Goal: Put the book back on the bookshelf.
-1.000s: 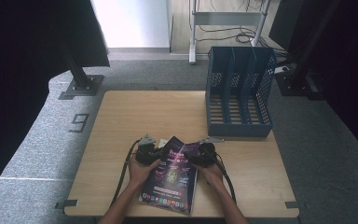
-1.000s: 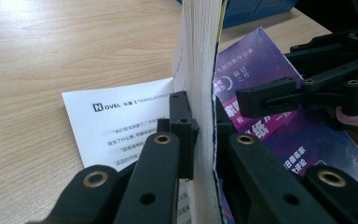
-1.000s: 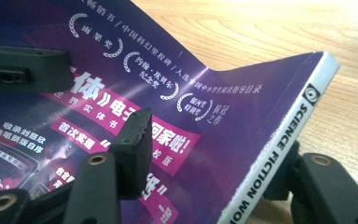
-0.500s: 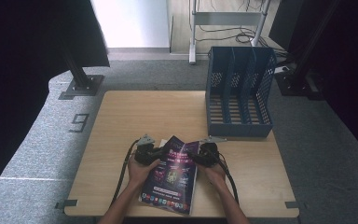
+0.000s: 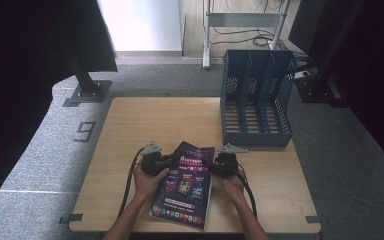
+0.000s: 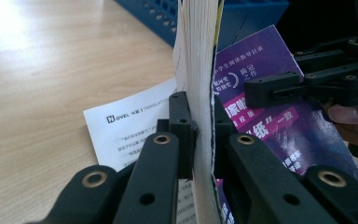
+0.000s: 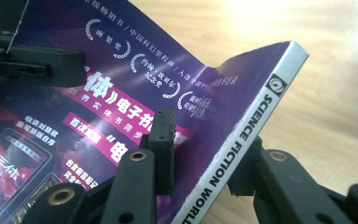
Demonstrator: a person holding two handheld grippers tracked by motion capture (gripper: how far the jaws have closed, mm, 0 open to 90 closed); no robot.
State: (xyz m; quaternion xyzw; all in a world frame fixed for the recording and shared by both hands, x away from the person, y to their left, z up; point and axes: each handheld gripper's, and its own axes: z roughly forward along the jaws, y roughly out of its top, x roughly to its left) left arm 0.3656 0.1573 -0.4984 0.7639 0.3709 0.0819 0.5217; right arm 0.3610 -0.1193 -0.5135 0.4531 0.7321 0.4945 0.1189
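Since a second earlier, the right gripper (image 5: 219, 164) had been closing its jaws around the magazine's (image 5: 185, 185) spine edge at the near table (image 5: 130, 125) edge. Left gripper (image 6: 200, 135) clamped the pages. Lifting seemed underway; next, carrying it to the blue rack (image 5: 256, 100).

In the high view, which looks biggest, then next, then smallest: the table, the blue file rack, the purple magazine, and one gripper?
1. table
2. blue file rack
3. purple magazine, though it looks close to the rack, which stands farther from the camera
4. left gripper and right gripper, which look alike
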